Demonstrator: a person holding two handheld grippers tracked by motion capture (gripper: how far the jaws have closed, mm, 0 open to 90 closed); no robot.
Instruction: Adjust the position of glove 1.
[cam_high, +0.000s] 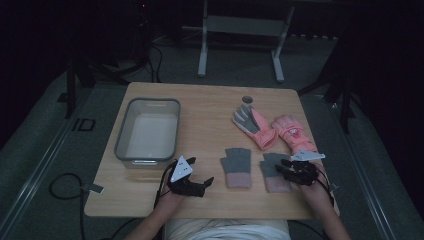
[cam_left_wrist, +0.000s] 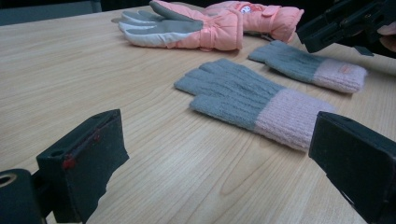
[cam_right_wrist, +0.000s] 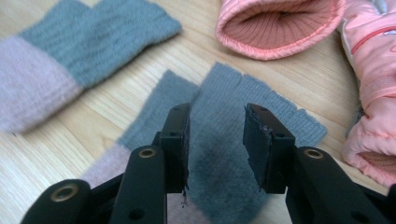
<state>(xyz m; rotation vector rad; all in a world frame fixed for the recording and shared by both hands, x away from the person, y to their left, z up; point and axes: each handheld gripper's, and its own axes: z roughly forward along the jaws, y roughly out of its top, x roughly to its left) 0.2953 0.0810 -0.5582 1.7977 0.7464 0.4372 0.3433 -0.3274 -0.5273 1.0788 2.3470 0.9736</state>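
Right tongs (cam_right_wrist: 215, 144) hang spread over the grey knit glove (cam_right_wrist: 243, 116), not pinching it; left tongs (cam_left_wrist: 219, 163) sit wide open above the table (cam_left_wrist: 70, 70).

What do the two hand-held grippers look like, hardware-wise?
Both are black. The left hand-held gripper carries a grey three-cornered plate on top, and a dark cable trails back toward the person. The right hand-held gripper has the same plate. Seen close, the jaws are flat, blocky black pads on arms with brass-coloured rivets; one left pad has small red marks.
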